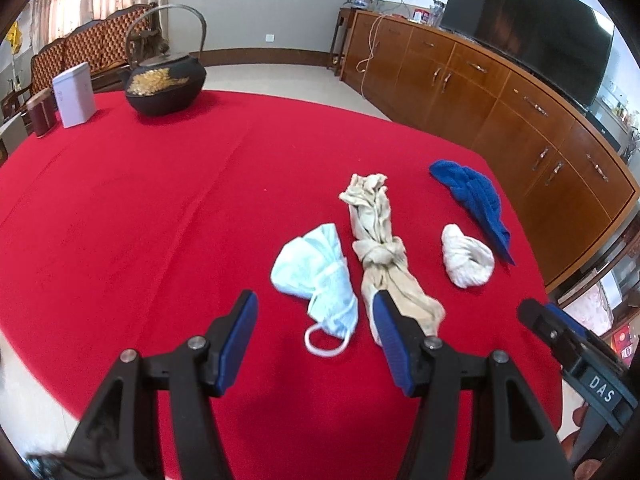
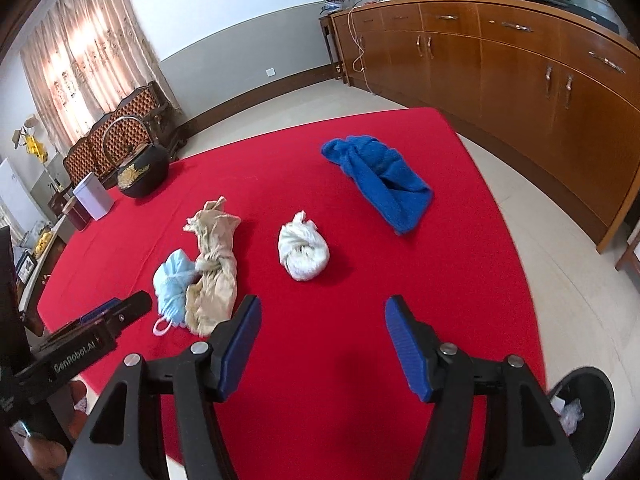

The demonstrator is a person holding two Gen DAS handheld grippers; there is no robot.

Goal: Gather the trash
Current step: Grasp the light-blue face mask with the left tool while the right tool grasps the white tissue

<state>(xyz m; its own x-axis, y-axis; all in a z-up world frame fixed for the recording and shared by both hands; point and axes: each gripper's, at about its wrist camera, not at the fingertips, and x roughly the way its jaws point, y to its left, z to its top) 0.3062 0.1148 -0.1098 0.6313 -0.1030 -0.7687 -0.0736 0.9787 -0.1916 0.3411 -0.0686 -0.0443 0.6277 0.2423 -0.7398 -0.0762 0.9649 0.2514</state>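
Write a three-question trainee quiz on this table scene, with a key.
1. True or false: the left gripper holds the face mask.
2. Which item lies nearest the blue towel? A) kettle B) white wad C) face mask
3. Fill in: the beige cloth is tied in a ___.

Key: 1 false, its fingers stand open and empty; 2 B; 3 knot.
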